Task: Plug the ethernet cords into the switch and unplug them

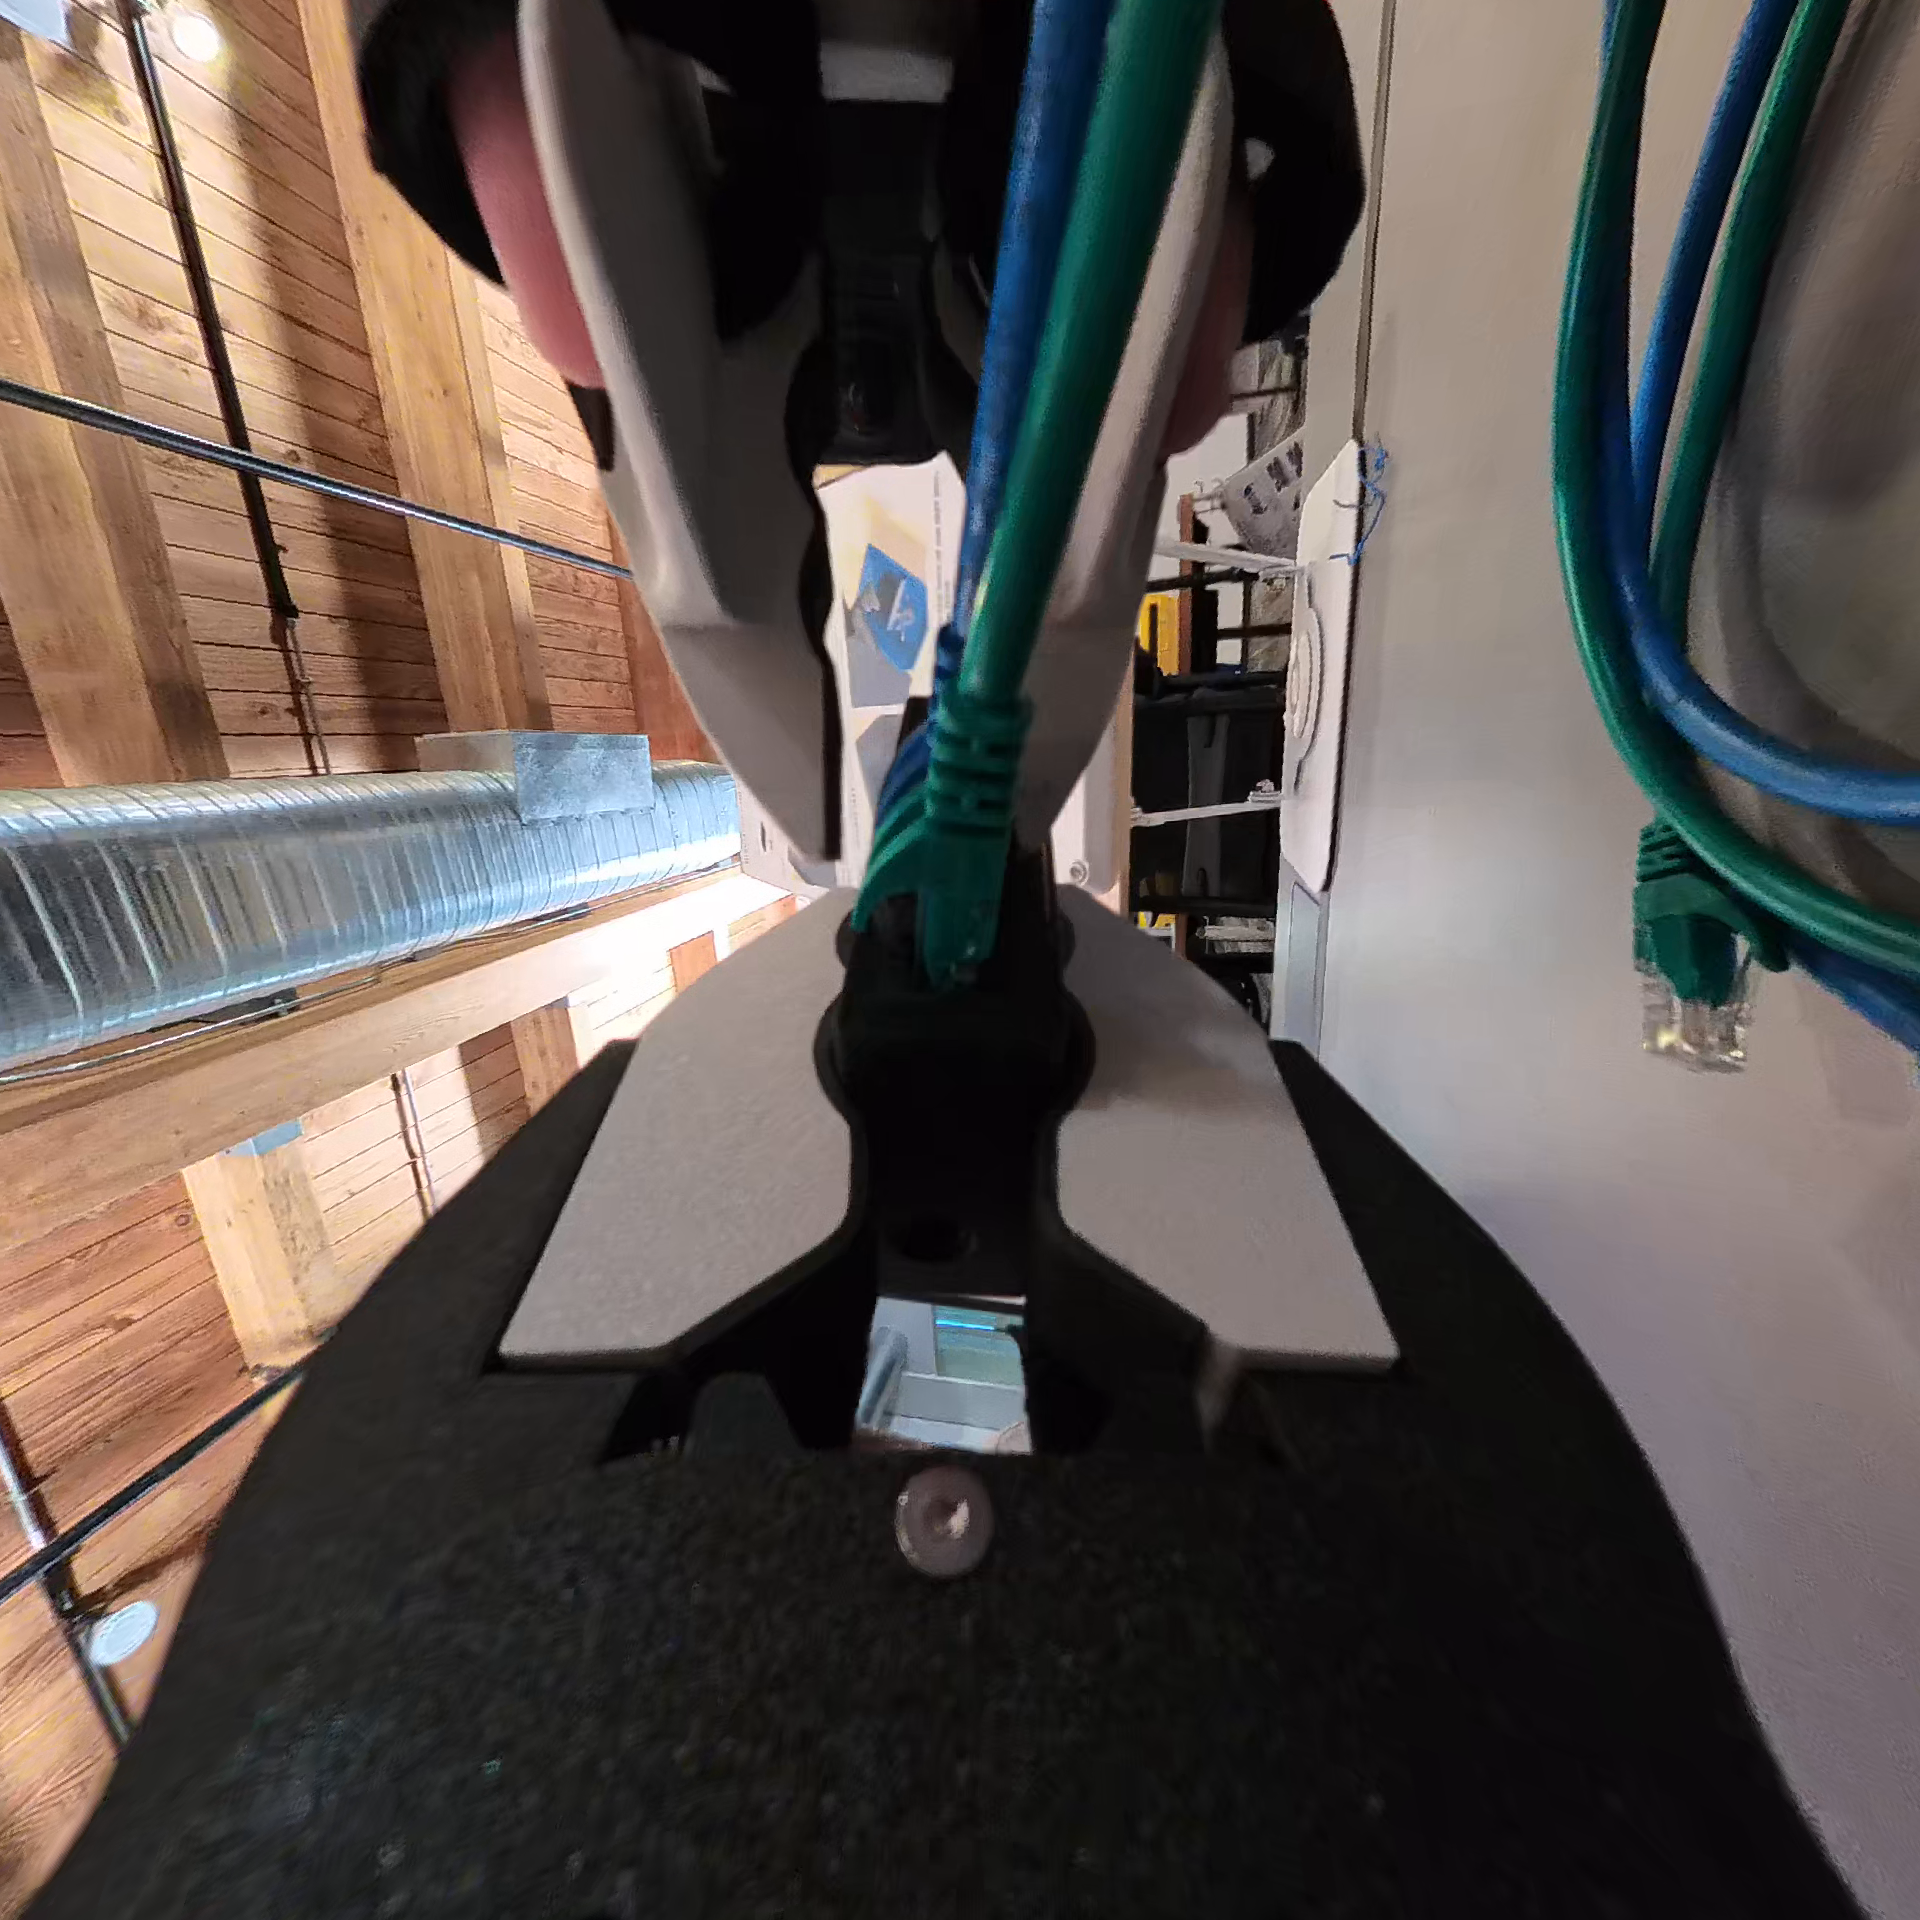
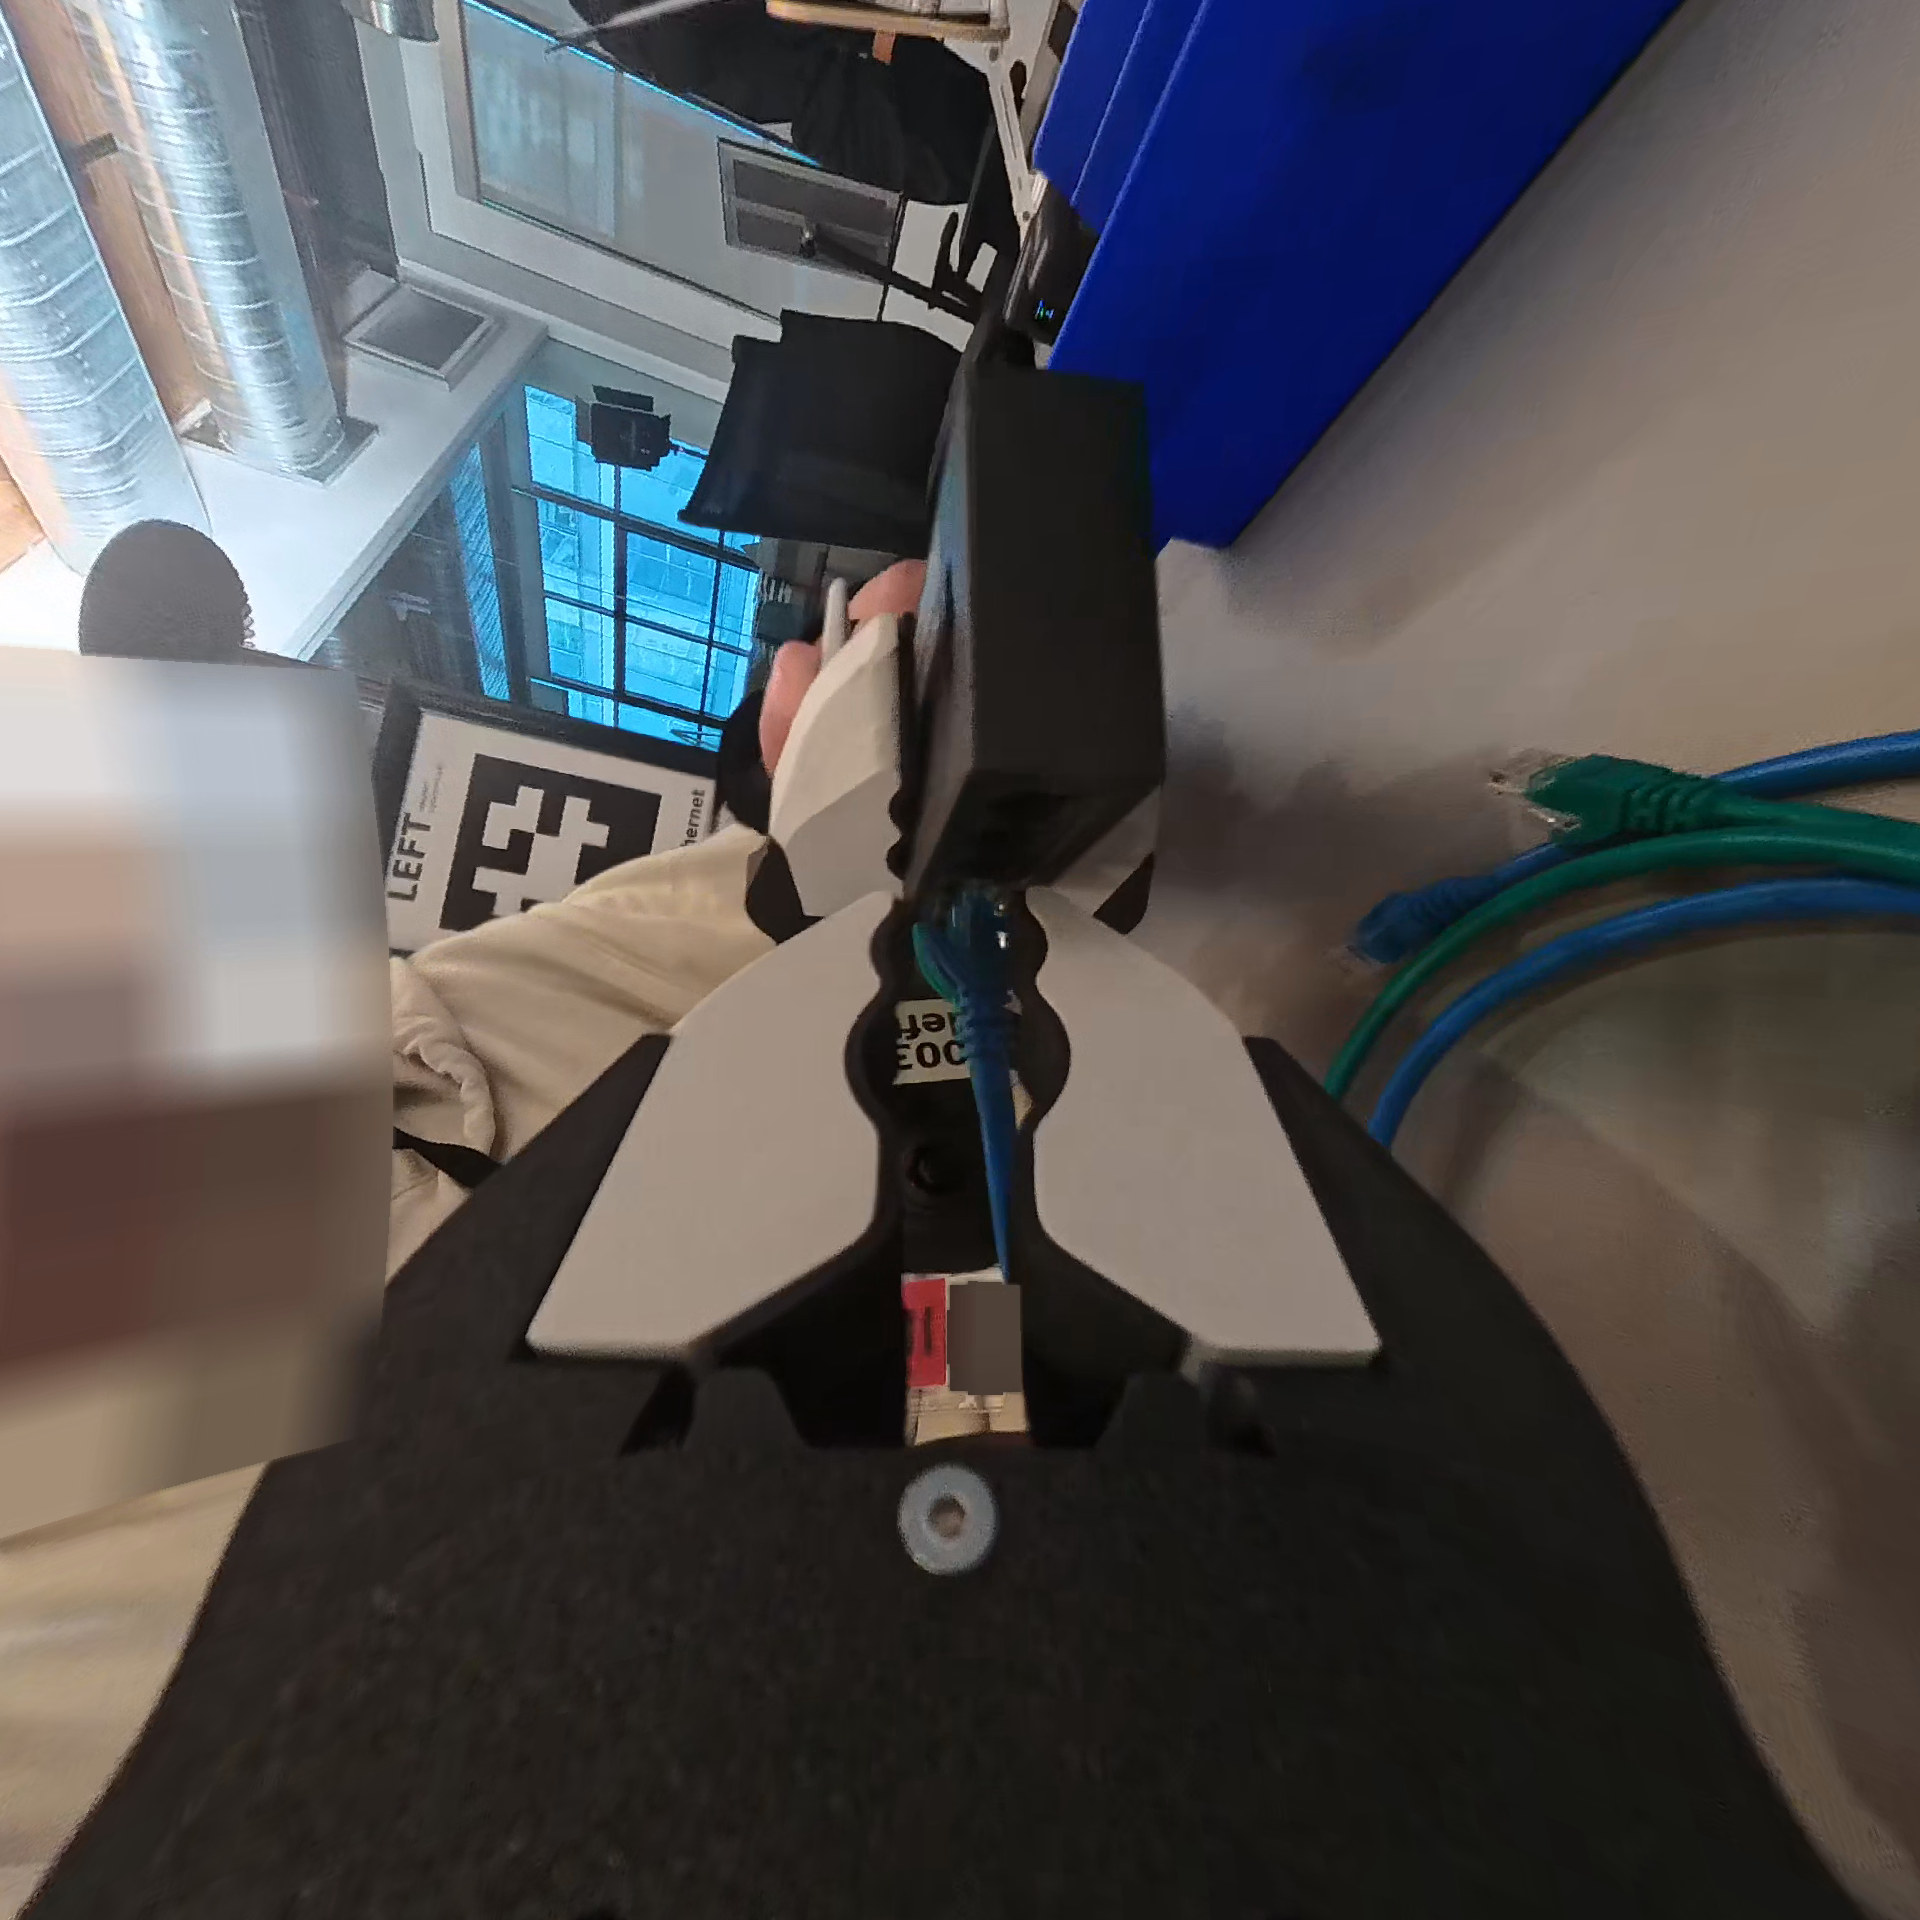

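The switch [image 2: 1039, 644] is a small black box of matte plastic with square edges; it is held up above the pale grey table [image 2: 1558, 582], and the left gripper [image 1: 951, 940] is closed on it from the far side, while the right gripper [image 2: 961, 940] meets it from the near side. In the right wrist view, the fingers of the right gripper are closed around the boot of a blue cord [image 2: 982, 997], whose plug sits at the port face of the switch; a green cord [image 1: 1049, 436] goes into the same face beside it, with its ribbed green boot [image 1: 961, 800] just at the tips. I cannot tell if the plugs are fully seated. I judge that the switch is light and stiff, so it can turn or slip between the smooth fingers when a plug is pushed or pulled; it is better to hold it on its flat sides, away from the ports. The cords are soft, round and springy, and they pull sideways with their own weight, so I would take hold at the ribbed rubber boot, not at the cable. The clear plastic plug [image 1: 1688, 1023] on a free green cord looks brittle, and its small latch can break if it is pulled without pressing. More blue and green cords [image 2: 1621, 894] lie in loops on the table, near a blue bin [image 2: 1351, 260].
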Demonstrator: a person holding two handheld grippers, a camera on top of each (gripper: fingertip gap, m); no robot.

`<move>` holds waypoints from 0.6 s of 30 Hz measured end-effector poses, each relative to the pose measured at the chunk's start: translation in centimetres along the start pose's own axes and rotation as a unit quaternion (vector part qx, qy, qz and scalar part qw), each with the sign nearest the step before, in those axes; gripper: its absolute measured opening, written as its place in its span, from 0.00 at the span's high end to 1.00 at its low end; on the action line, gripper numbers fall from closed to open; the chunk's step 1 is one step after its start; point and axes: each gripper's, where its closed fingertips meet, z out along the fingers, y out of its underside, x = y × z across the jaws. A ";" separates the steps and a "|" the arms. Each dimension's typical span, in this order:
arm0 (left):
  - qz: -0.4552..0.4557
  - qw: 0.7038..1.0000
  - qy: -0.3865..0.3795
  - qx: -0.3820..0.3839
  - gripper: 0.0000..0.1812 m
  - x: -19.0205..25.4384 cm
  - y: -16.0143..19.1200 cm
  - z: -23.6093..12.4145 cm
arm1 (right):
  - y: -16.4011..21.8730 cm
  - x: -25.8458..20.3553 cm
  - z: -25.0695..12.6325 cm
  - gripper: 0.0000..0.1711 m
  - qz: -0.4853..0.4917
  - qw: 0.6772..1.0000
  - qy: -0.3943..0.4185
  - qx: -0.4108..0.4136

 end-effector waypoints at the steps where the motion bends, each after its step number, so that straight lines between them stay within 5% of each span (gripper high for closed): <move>1: -0.002 1.000 0.001 0.002 0.84 0.3 0.2 0.5 | -0.4 0.2 -0.1 0.89 0.000 1.000 0.001 -0.002; 18: 0.001 1.000 -0.008 -0.002 0.84 3.0 2.3 3.0 | -3.2 4.3 0.2 0.92 -0.020 0.999 0.039 -0.001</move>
